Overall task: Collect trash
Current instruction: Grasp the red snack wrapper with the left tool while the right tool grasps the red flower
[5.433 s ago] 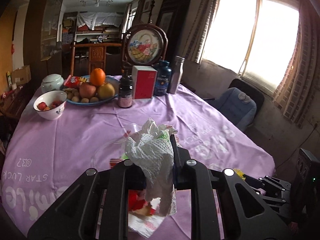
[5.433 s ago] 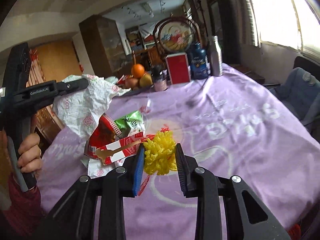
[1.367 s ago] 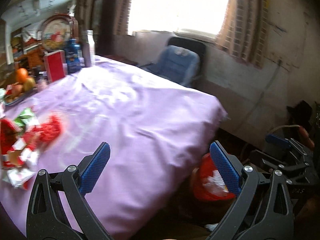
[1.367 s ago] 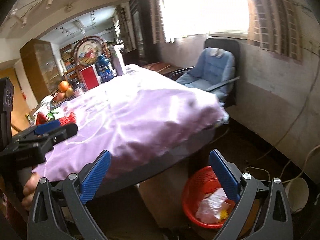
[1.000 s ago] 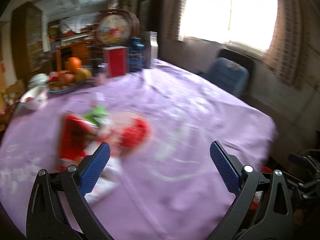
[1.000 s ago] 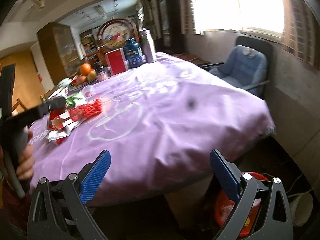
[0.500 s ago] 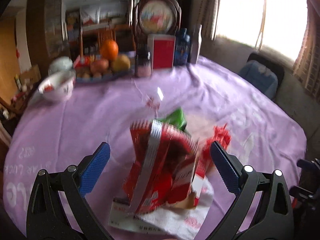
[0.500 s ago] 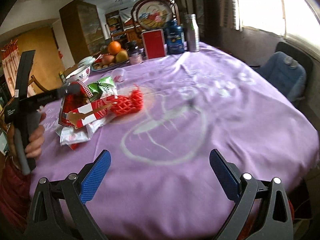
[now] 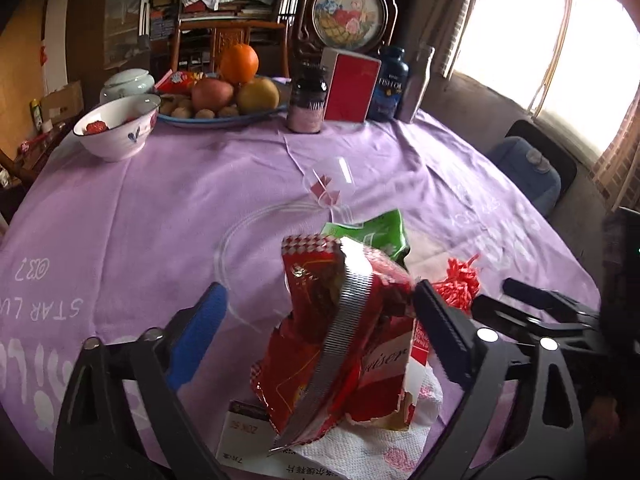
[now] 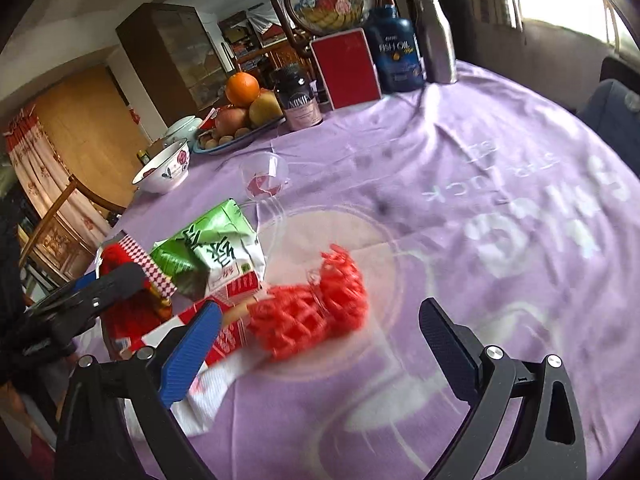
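Left tongs (image 9: 320, 312), which half a second ago stood spread well short of the heap, now straddle the red snack bag (image 9: 340, 332); their jaws have just been closing. The right pad (image 9: 440, 332) lies against the bag's edge, the blue left pad (image 9: 200, 332) is apart from it, and the bag is not yet gripped. Right tongs (image 10: 320, 344), earlier well back from the trash, now frame the red net (image 10: 316, 316) with jaws spread wide and holding nothing; the net is blurred.

The trash lies in one heap on the table (image 9: 140, 208), which is covered in a purple cloth. A green packet (image 10: 208, 248) leans behind the red bag; a flowered paper napkin (image 9: 360, 444) and a printed slip (image 9: 244, 436) lie under it. A clear plastic cup (image 9: 328, 184) lies tipped beyond the heap.

At the far edge stand a white bowl (image 9: 120, 128), a plate of fruit (image 9: 224, 120), a dark jar (image 9: 308, 100), a red box (image 9: 348, 84), a blue bottle (image 9: 392, 84) and a metal flask (image 9: 416, 84). The left tongs' handle crosses the lower left of the right view and hides part of the red bag.
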`<state>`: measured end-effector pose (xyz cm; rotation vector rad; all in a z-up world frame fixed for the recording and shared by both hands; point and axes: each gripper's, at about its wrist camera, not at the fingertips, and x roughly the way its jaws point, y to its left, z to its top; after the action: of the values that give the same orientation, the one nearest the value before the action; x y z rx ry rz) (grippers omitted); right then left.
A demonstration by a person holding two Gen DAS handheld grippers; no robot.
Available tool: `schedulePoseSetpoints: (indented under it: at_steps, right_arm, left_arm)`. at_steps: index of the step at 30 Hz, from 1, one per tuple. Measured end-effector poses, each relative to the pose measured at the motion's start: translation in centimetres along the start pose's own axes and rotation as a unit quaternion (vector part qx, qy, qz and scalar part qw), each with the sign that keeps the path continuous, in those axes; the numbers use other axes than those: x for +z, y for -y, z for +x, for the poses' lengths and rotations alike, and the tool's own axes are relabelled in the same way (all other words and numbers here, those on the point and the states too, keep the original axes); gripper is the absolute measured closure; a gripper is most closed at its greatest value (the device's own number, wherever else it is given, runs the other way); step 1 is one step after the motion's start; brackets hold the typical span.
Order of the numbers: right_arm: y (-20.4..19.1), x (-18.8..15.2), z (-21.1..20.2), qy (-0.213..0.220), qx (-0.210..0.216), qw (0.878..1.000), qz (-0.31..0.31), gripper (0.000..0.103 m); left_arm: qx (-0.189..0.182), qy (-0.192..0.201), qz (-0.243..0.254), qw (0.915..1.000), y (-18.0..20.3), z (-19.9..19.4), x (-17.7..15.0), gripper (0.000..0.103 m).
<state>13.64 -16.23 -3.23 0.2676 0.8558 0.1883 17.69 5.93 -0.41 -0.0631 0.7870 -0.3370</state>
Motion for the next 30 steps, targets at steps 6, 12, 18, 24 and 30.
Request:
schedulePoseSetpoints:
  at_steps: [6, 12, 18, 24, 30]
  right_arm:
    - [0.6, 0.0, 1.9, -0.041, 0.05, 0.998, 0.018, 0.021]
    - [-1.4, -0.6, 0.8, -0.007, 0.048, 0.998, -0.035, 0.081]
    - [-1.8, -0.4, -0.3, 0.025, 0.053, 0.997, -0.046, 0.096]
    - [-1.7, -0.5, -1.4, 0.053, 0.048, 0.996, -0.047, 0.096]
    - [-0.7, -2.4, -4.5, 0.086, 0.036, 0.995, -0.03, 0.096]
  left_arm:
    - [-0.027, -0.008, -0.005, 0.9996, 0.0, -0.2, 0.3, 0.046]
    - [-0.017, 0.013, -0.014, 0.9997, -0.5, -1.3, 0.5, 0.052]
    - [-0.003, 0.07, -0.035, 0.9969, -1.9, -4.3, 1.1, 0.052]
    - [-0.014, 0.091, -0.046, 0.9947, -2.4, -5.7, 1.3, 0.052]
    - [-0.031, 0.086, -0.038, 0.9951, -1.4, -6.0, 0.5, 0.052]
